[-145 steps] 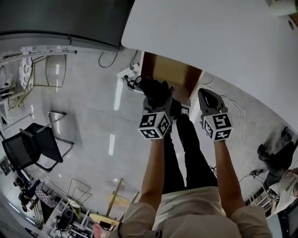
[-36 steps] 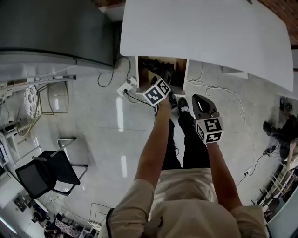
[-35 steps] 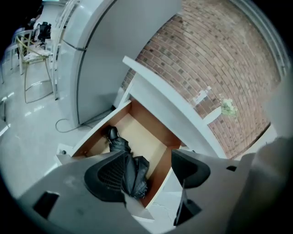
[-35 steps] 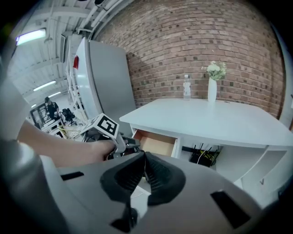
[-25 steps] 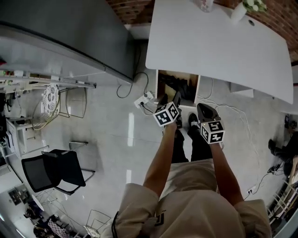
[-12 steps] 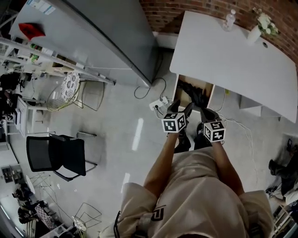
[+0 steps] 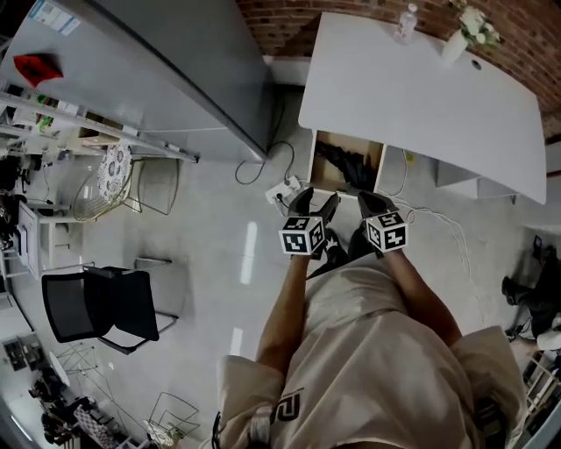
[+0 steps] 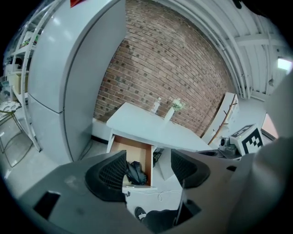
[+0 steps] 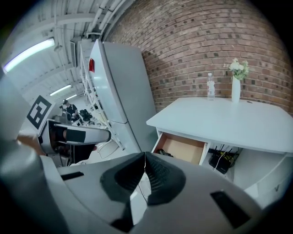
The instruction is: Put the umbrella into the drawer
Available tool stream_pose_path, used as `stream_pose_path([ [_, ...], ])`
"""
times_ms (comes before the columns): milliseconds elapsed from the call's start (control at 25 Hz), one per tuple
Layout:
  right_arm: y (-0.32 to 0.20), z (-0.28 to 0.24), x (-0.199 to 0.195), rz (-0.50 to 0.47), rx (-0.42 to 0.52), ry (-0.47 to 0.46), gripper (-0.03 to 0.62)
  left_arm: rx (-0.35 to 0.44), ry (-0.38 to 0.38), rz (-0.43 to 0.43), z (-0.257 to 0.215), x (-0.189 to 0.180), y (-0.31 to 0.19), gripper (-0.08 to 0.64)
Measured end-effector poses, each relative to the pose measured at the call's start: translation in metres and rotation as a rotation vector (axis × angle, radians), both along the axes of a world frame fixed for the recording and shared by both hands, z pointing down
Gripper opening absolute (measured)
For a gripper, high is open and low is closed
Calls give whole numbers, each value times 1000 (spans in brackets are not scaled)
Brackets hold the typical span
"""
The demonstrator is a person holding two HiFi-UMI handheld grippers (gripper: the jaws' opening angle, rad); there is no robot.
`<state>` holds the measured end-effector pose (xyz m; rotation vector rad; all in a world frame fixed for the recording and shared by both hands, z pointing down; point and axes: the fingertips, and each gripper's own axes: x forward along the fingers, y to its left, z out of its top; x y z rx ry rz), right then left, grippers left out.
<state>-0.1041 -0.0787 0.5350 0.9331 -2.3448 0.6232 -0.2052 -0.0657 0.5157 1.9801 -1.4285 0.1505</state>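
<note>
Brick wall (image 7: 289,22), wht desk (image 7: 421,96), gry floor (image 7: 197,228).

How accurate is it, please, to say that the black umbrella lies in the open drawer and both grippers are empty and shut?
One slip: the left gripper is open, its jaws apart with nothing between them, as the left gripper view shows. The right gripper is indeed shut and empty, and the black umbrella does lie in the open drawer.

Head view looks steeply down from high up, well back from the desk (image 7: 421,83). Both gripper views face it from lower, near level; all three share the open drawer (image 9: 183,148)
</note>
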Motion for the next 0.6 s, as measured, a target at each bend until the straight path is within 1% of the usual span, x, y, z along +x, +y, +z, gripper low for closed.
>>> stream_pose_path([
  [120, -5, -2, 2, 14, 9, 3, 67, 13, -30, 18, -1, -2, -2, 301],
  [200, -8, -5, 1, 22, 18, 2, 67, 31, -38, 13, -5, -6, -8, 286],
  [360, -12, -9, -1, 17, 34, -1, 67, 57, -28, -8, -11, -11, -14, 248],
  [600, -16, -13, 7, 29, 45, -4, 67, 70, -28, 3, -15, -2, -17, 181],
])
